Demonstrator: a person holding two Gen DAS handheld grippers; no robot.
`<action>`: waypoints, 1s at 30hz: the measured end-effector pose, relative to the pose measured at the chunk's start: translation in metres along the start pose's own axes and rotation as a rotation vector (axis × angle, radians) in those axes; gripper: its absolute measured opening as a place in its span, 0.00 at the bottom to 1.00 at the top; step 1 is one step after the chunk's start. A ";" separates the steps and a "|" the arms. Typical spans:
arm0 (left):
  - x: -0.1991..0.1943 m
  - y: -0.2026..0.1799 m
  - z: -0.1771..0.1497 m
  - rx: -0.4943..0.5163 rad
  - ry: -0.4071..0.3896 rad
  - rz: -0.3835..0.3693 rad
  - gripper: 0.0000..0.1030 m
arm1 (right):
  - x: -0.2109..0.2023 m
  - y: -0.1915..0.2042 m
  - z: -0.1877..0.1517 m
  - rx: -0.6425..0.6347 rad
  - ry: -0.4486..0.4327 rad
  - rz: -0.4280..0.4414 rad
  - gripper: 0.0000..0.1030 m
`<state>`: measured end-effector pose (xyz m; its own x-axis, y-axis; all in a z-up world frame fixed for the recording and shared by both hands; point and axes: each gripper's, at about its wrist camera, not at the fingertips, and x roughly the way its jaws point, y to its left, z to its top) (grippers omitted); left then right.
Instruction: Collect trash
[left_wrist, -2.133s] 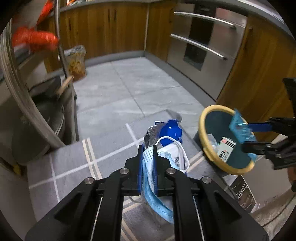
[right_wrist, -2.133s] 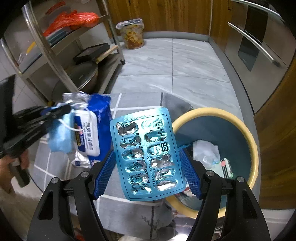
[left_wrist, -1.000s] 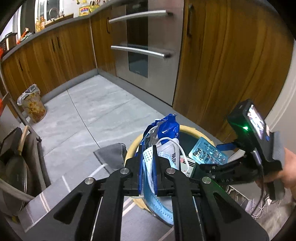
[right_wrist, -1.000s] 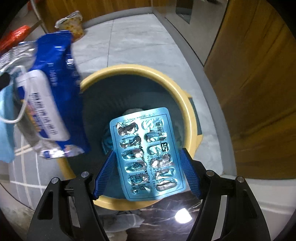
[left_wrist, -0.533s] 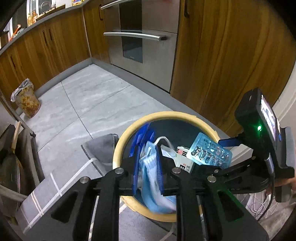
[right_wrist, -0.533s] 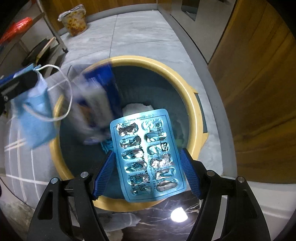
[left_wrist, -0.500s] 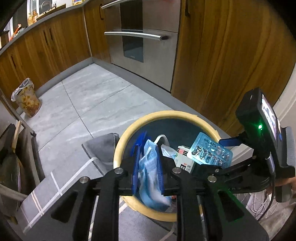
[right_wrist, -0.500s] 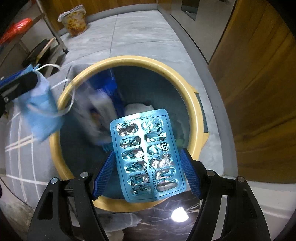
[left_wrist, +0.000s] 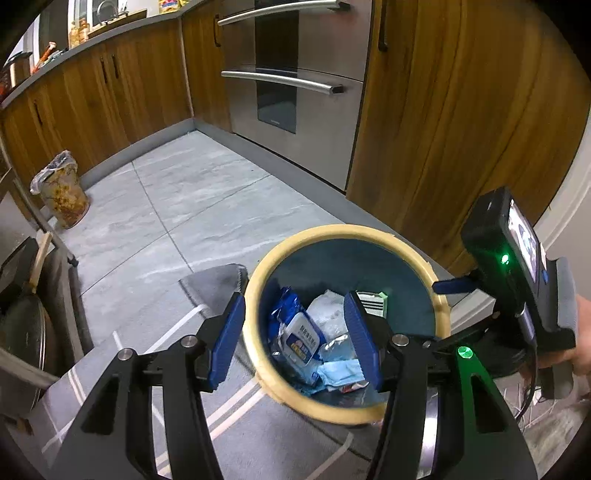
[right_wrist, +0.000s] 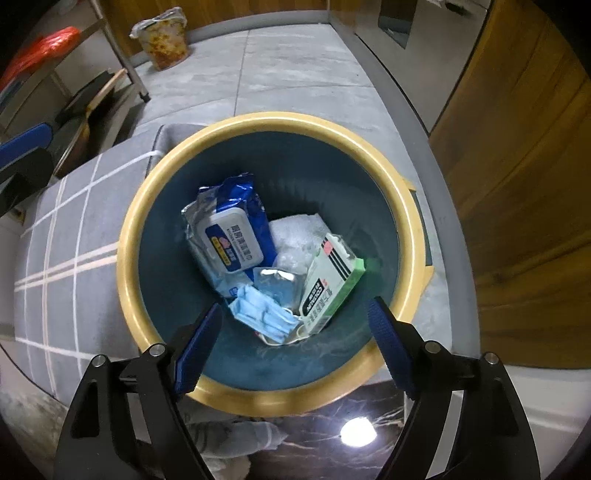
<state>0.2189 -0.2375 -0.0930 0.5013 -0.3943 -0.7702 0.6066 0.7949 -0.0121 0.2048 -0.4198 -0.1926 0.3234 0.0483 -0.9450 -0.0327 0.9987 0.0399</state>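
Both tongs hang over the yellow-rimmed bin (right_wrist: 127, 236) so the trash falls inside: left tongs (left_wrist: 295, 332) and right tongs (right_wrist: 295, 339) have just spread apart (nothing between them). Wipes pack (right_wrist: 229, 243), mask (right_wrist: 264, 314) and blister sheet (right_wrist: 277, 282) lie at frame centre.

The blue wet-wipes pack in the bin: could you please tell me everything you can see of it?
The wet-wipes pack is a soft, crinkled pouch of blue and silvery foil with a white flip lid bearing a blue and yellow label. It lies face up and tilted inside the teal bin with the yellow rim, toward its left side. It rests on other rubbish: white crumpled plastic beside it, a blister pack and a blue face mask at its lower end. Nothing grips it.
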 end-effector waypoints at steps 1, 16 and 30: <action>-0.004 0.001 -0.002 -0.005 0.000 0.005 0.54 | -0.003 0.000 -0.002 -0.003 -0.004 0.001 0.79; -0.129 -0.004 -0.056 -0.114 -0.177 0.045 0.76 | -0.143 0.015 -0.054 0.130 -0.314 0.047 0.81; -0.226 -0.023 -0.095 -0.103 -0.340 0.138 0.94 | -0.219 0.059 -0.133 0.145 -0.585 -0.042 0.95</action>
<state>0.0329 -0.1233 0.0207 0.7606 -0.3969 -0.5138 0.4623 0.8867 -0.0006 0.0067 -0.3736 -0.0264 0.7897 -0.0308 -0.6127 0.1078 0.9902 0.0892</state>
